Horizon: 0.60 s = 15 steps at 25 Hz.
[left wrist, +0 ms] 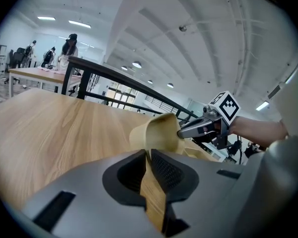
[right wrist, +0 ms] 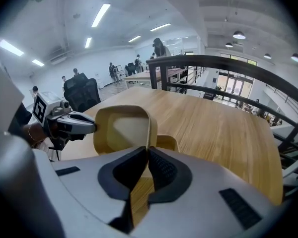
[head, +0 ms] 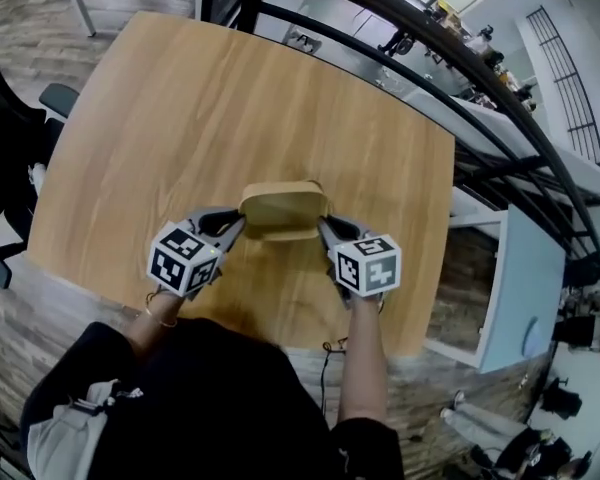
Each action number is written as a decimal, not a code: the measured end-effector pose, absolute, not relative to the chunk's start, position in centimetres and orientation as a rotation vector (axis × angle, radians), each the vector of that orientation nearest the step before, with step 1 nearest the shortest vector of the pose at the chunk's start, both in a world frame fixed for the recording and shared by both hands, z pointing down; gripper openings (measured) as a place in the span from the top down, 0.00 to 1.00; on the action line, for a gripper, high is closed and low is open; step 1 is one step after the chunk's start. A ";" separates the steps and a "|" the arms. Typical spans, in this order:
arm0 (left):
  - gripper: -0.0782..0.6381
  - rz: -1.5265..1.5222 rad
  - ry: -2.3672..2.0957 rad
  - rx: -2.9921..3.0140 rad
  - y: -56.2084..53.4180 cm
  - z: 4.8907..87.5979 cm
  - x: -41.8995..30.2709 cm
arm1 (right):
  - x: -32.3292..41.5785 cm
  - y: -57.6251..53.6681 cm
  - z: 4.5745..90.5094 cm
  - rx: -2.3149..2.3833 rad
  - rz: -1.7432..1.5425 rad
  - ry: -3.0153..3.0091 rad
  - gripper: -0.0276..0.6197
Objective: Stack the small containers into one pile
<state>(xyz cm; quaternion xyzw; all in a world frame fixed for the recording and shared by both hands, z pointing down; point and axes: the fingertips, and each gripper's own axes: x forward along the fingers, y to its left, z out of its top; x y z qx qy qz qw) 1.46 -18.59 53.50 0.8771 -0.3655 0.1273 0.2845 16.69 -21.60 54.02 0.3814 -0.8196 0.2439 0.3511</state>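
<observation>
A small tan container [head: 283,206] is held over the wooden table [head: 170,118], near its front edge. My left gripper [head: 241,225] is shut on its left wall and my right gripper [head: 324,226] is shut on its right wall. In the left gripper view the thin wall [left wrist: 159,130] runs between the jaws of the left gripper [left wrist: 149,155], with the right gripper [left wrist: 181,131] clamped opposite. The right gripper view shows the right gripper [right wrist: 148,152] pinching the rim of the container [right wrist: 120,128]. A second tan container [right wrist: 168,143] sits just behind and below it.
A black metal railing [head: 430,48] curves along the table's far and right side. A black chair [head: 10,138] stands at the left. A white desk [head: 525,278] stands to the right, lower down. People stand at distant tables [right wrist: 154,73].
</observation>
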 end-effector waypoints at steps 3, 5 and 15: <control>0.83 0.344 -0.966 2.337 -18.6 53.6 2.2 | 17.4 -21.9 54.2 0.963 0.642 -2.122 0.91; 0.83 0.344 -0.953 2.334 -18.6 53.5 2.9 | 17.9 -22.1 54.2 0.946 0.641 -2.115 0.91; 0.83 0.337 -0.810 2.316 -16.7 54.2 6.6 | 20.8 -23.4 54.7 0.870 0.646 -2.031 0.91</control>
